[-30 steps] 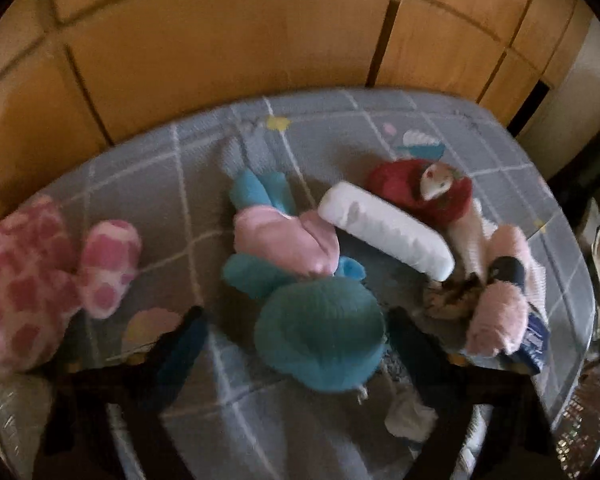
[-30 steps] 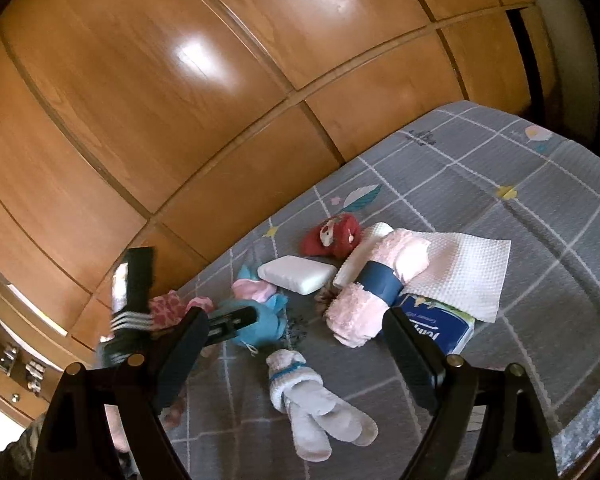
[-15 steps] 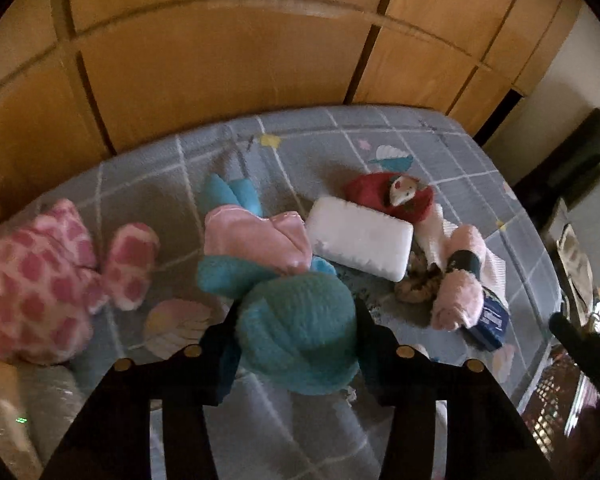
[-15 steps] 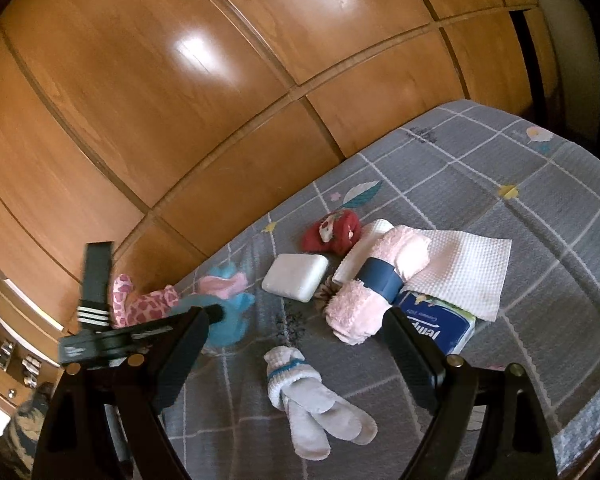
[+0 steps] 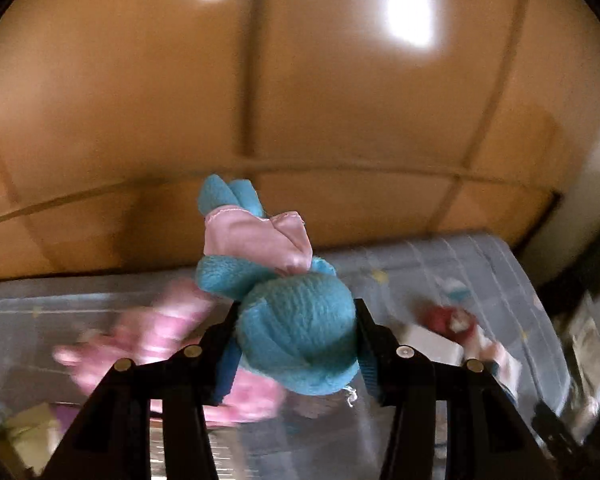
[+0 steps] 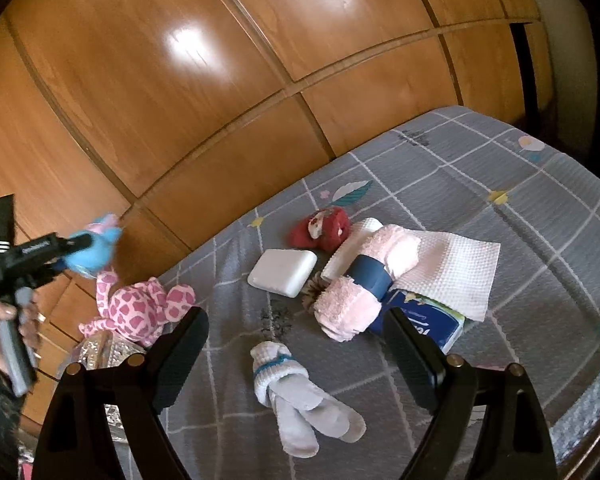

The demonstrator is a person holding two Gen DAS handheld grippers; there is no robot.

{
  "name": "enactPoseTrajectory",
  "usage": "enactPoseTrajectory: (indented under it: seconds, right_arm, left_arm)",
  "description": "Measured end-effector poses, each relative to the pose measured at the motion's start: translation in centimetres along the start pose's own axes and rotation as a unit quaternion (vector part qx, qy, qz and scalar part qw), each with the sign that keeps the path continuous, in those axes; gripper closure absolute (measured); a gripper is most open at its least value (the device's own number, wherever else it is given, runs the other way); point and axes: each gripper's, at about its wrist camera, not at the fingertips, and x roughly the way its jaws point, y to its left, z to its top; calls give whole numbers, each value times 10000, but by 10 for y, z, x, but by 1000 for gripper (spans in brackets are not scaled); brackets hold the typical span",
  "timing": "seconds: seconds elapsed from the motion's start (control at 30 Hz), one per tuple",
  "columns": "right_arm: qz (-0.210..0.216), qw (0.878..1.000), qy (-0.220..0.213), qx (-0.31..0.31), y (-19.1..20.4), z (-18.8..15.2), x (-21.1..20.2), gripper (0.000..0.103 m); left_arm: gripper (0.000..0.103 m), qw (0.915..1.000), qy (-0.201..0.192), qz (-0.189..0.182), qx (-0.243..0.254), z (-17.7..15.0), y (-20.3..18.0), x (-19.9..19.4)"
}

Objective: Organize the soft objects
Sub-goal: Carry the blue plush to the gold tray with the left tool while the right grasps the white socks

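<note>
Wooden wardrobe doors (image 6: 228, 92) behind, left tongs (image 5: 296, 344) squeeze a light, squashy teal plush toy (image 5: 296, 332) by its head; right tongs (image 6: 296, 352) gape.

In the left wrist view, the grey checked bedcover (image 5: 480, 264) and everything on it is smeared by motion blur: the pink spotted plush animal (image 5: 168, 332) is a shapeless pink streak, partly hidden behind the teal fleece plush toy (image 5: 296, 336), and the white rectangular pad (image 5: 428, 344) and red plush toy (image 5: 448, 320) have no clear outline. In the right wrist view, the blue tissue packet (image 6: 424, 320) lies mostly covered by the rolled pink towel (image 6: 364, 284) and white waffle cloth (image 6: 452, 272); its lettering is unreadable. A dark brushy object (image 6: 314, 290) shows only an edge beside the towel.
</note>
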Motion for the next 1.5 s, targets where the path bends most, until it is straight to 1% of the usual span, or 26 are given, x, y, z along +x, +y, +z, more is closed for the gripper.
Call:
enactPoseTrajectory:
  seconds: [0.1, 0.13, 0.27, 0.37, 0.5, 0.57, 0.7, 0.77, 0.83, 0.93, 1.0, 1.07, 1.13, 1.17, 1.2, 1.23, 1.3, 1.37, 1.43, 1.5]
  right_arm:
    - [-28, 10000, 16, -40, 1, 0, 1, 13]
    - [-45, 10000, 21, -50, 1, 0, 1, 13]
    - [-90, 9999, 48, -82, 2, 0, 3, 13]
    - [-114, 9998, 108, -128, 3, -1, 5, 13]
    - [-197, 9991, 277, -251, 7, -2, 12, 13]
    - [-269, 9983, 382, -339, 10, -3, 15, 13]
    - [-430, 9953, 633, -588, 19, -8, 24, 13]
    - [-487, 9936, 727, -709, 22, -10, 28, 13]
    - [-552, 9905, 908, -867, 27, -13, 35, 13]
    - [-567, 9854, 1213, -1048, 31, -17, 45, 13]
    - [-548, 9815, 1455, -1121, 33, -19, 53, 13]
    - [-547, 9783, 1629, -1161, 34, -21, 58, 13]
    - [-570, 9737, 1823, -1241, 36, -25, 65, 13]
    - [-591, 9715, 1901, -1287, 37, -27, 67, 13]
    - [-640, 9688, 1977, -1351, 39, -29, 70, 13]
    - [-714, 9652, 2055, -1452, 42, -32, 74, 13]
    - [-804, 9602, 2157, -1583, 45, -37, 80, 13]
    - [-993, 9528, 2238, -1796, 50, -42, 89, 13]
    - [-1109, 9484, 2272, -1912, 53, -44, 96, 13]
    - [-1232, 9439, 2316, -2008, 54, -47, 105, 14]
  left_arm:
    - [52, 9983, -179, 380, -402, 4, 49, -20]
    - [52, 9965, -254, 564, -566, 4, 71, -29]
    - [52, 9901, -366, 1002, -909, -8, 125, -53]
    - [52, 9853, -367, 1240, -1112, -30, 161, -70]
    - [52, 9811, -378, 1299, -1386, -75, 193, -91]
    - [52, 9779, -392, 1238, -1637, -106, 206, -103]
    - [52, 9696, -382, 1184, -2105, -148, 222, -118]
    - [52, 9670, -382, 1221, -2203, -169, 230, -126]
    - [52, 9653, -347, 1225, -2279, -190, 236, -133]
    - [52, 9633, -180, 1252, -2366, -222, 244, -132]
    - [52, 9616, -103, 1317, -2407, -234, 253, -127]
    - [50, 9596, -67, 1339, -2475, -241, 262, -124]
    - [48, 9556, -59, 1532, -2517, -244, 273, -120]
    - [45, 9531, -70, 1644, -2540, -243, 279, -118]
    - [39, 9519, -92, 1684, -2558, -243, 282, -118]
    - [36, 9498, -131, 1739, -2597, -242, 286, -119]
    - [23, 9453, -186, 1827, -2697, -242, 292, -122]
    - [15, 9435, -241, 1768, -2793, -244, 296, -123]
    - [15, 9422, -229, 1777, -2833, -249, 293, -127]
    - [15, 9446, -242, 1796, -2736, -255, 284, -132]
